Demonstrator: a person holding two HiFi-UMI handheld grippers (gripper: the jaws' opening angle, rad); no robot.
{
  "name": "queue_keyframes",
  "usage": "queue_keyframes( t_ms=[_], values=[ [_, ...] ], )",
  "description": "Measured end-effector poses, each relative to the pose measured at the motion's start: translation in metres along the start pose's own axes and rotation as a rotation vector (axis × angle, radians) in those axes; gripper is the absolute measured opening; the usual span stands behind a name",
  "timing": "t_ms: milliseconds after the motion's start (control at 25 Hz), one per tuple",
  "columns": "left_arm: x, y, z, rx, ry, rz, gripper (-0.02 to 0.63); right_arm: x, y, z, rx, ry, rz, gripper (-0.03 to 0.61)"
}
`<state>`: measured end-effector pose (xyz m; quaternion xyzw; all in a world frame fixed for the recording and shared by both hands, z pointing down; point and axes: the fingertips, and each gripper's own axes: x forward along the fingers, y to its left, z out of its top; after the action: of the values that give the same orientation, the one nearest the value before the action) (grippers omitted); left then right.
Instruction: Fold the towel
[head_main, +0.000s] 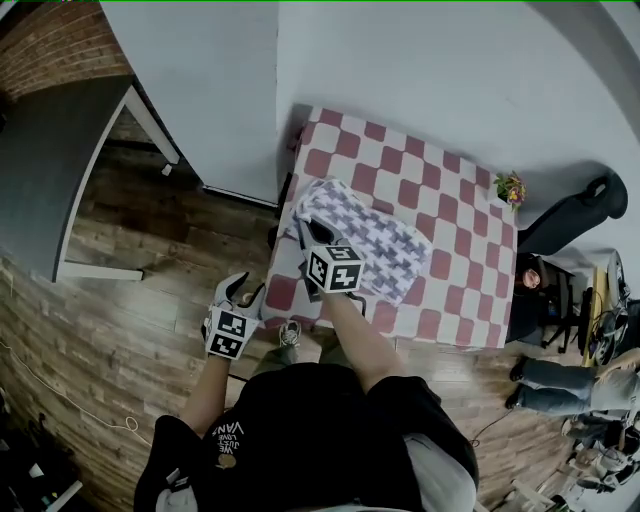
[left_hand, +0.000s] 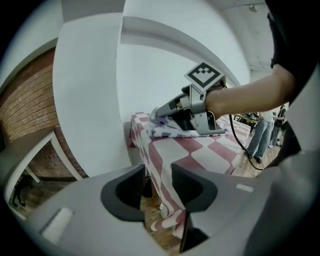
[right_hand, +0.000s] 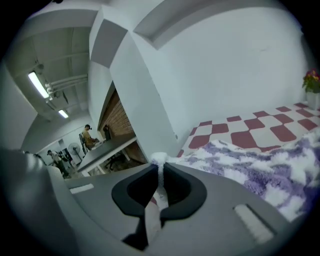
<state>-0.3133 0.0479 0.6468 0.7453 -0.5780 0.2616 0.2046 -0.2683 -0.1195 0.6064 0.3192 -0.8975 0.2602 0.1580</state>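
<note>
Mid-frame on the table, your R gripper is clamped on the towel at its left end. L gripper hangs lower left, jaws apart, empty. Looks like fold no. 1 starting; next, L gripper needs a grip too.

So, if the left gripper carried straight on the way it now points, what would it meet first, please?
Probably the hanging edge of the checked tablecloth; the left gripper, jaws open and empty, frames it, though depth is unclear.

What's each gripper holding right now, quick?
Left gripper: open, nothing between its jaws.
Right gripper: closed on a corner of the towel.
</note>
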Motion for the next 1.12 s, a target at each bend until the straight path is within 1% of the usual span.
queue_keyframes(
  t_ms=[80,160,200,240,320,360,440,480,560,680,760,840,880,960,1040,1120],
  values=[
    [0.001,0.0,-0.001,-0.001,0.005,-0.003,0.138,0.004,0.0,-0.013,-0.034,0.066,-0.007,0.028],
    [0.004,-0.001,0.002,0.001,0.006,-0.01,0.138,0.006,0.001,-0.024,-0.047,0.14,0.0,0.03],
    [0.007,-0.002,0.004,0.004,0.004,-0.016,0.139,0.005,0.002,-0.028,-0.049,0.175,0.01,0.041],
    [0.009,-0.004,0.007,0.009,0.002,-0.023,0.14,0.002,0.004,-0.032,-0.051,0.2,0.027,0.075],
    [0.015,-0.008,0.015,0.021,-0.008,-0.038,0.138,-0.007,0.011,-0.031,-0.051,0.207,0.072,0.167],
    [0.019,-0.011,0.02,0.029,-0.015,-0.045,0.139,-0.015,0.012,-0.028,-0.049,0.193,0.091,0.184],
    [0.027,-0.017,0.034,0.047,-0.032,-0.056,0.139,-0.036,0.006,-0.02,-0.037,0.147,0.103,0.186],
    [0.031,-0.021,0.041,0.059,-0.043,-0.059,0.139,-0.049,-0.001,-0.015,-0.033,0.121,0.092,0.186],
    [0.04,-0.027,0.058,0.092,-0.071,-0.062,0.14,-0.078,-0.023,-0.006,-0.053,0.071,0.034,0.186],
    [0.055,-0.032,0.086,0.146,-0.113,-0.052,0.14,-0.125,-0.063,0.001,-0.151,0.033,-0.111,0.186],
    [0.066,-0.029,0.103,0.173,-0.139,-0.031,0.14,-0.155,-0.092,-0.004,-0.219,0.043,-0.212,0.184],
    [0.078,-0.023,0.122,0.179,-0.161,-0.008,0.143,-0.177,-0.112,-0.016,-0.273,0.082,-0.271,0.184],
    [0.084,-0.019,0.131,0.171,-0.162,-0.003,0.146,-0.185,-0.118,-0.024,-0.298,0.107,-0.28,0.184],
    [0.098,-0.011,0.141,0.149,-0.135,-0.004,0.153,-0.196,-0.122,-0.04,-0.353,0.157,-0.268,0.184],
    [0.114,-0.004,0.139,0.129,-0.076,-0.009,0.155,-0.202,-0.122,-0.054,-0.411,0.204,-0.252,0.184],
    [0.131,0.0,0.128,0.11,-0.004,-0.023,0.155,-0.204,-0.126,-0.067,-0.453,0.254,-0.25,0.184]
  ],
)
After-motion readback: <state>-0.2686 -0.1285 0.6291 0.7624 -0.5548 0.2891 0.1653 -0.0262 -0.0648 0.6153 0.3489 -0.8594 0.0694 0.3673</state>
